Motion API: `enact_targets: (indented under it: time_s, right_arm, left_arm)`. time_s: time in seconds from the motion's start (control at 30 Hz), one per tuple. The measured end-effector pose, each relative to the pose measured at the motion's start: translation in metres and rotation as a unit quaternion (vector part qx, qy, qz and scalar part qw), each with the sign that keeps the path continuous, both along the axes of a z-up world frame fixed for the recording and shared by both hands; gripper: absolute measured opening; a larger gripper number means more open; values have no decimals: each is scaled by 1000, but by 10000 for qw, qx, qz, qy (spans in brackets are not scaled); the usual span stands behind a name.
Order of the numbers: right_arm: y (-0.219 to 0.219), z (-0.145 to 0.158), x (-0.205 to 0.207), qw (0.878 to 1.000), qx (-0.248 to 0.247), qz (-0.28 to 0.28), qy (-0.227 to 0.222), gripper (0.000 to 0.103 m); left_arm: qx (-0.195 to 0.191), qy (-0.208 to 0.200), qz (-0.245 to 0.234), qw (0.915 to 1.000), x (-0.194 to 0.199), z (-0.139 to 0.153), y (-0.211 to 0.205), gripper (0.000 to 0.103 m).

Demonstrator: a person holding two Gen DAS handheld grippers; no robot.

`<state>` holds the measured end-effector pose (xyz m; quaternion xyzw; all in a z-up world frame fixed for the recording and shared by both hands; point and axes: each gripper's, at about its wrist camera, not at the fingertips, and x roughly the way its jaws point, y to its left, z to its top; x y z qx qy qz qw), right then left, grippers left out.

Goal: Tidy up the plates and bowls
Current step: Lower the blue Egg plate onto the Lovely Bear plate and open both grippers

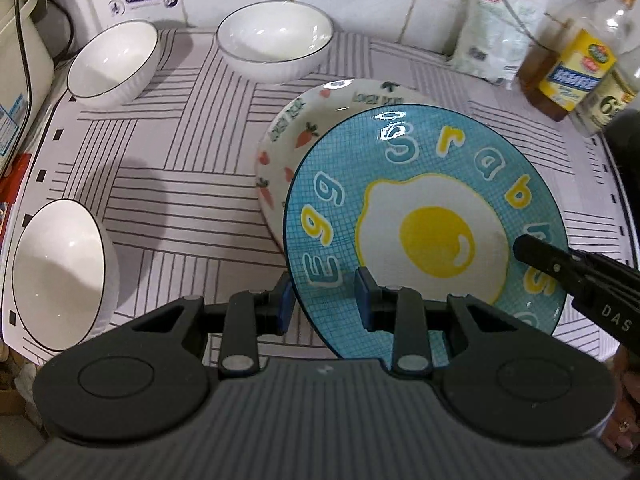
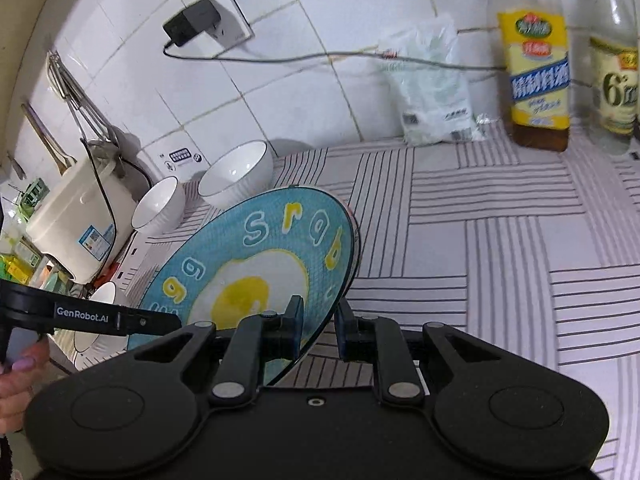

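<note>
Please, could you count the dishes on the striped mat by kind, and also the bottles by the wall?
White bowls: 3
Patterned plates: 2, the blue egg plate and the carrot plate behind it
Bottles: 2
Total: 7

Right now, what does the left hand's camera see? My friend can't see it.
Two grippers, left and right, hold a tilted blue fried-egg plate over a carrot plate. Three white bowls sit on the striped mat.
</note>
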<state>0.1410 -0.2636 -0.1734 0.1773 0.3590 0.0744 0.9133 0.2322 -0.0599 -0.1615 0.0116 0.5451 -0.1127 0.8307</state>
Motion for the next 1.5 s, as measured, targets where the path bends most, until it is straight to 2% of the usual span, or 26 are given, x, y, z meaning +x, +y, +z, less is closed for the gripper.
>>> enact_targets:
  time_s: [0.17, 0.3, 0.47, 0.83, 1.0, 1.13, 1.33, 1.5]
  right_arm:
    - [7, -10, 15, 9999, 61, 29, 131, 21]
    - [17, -11, 23, 9995, -157, 133, 258, 21]
    - [17, -9, 28, 9990, -182, 18, 396, 21]
    - [41, -3, 43, 9937, -904, -240, 623, 27]
    - [45, -7, 46, 9929, -1022, -316, 513, 31]
    - [54, -9, 47, 9894, -1376, -318, 326, 37]
    - [61, -15, 51, 9825, -1834, -332, 18, 40]
    - [67, -20, 54, 9756, -2167, -315, -154, 41]
  left_arm:
    - [136, 85, 111, 9998, 9, -5, 3, 29]
    - [219, 84, 241, 9994, 12, -5, 2, 30]
    - [249, 199, 200, 9993, 19, -7, -1, 30]
    - [461, 363, 234, 9980, 34, -10, -6, 30]
    - [492, 367, 209, 9979, 38, -14, -8, 30]
    - [533, 334, 222, 9978, 41, -16, -11, 29]
    - [776, 92, 227, 9967, 39, -19, -19, 29]
    - [798, 35, 162, 9967, 41, -20, -18, 29]
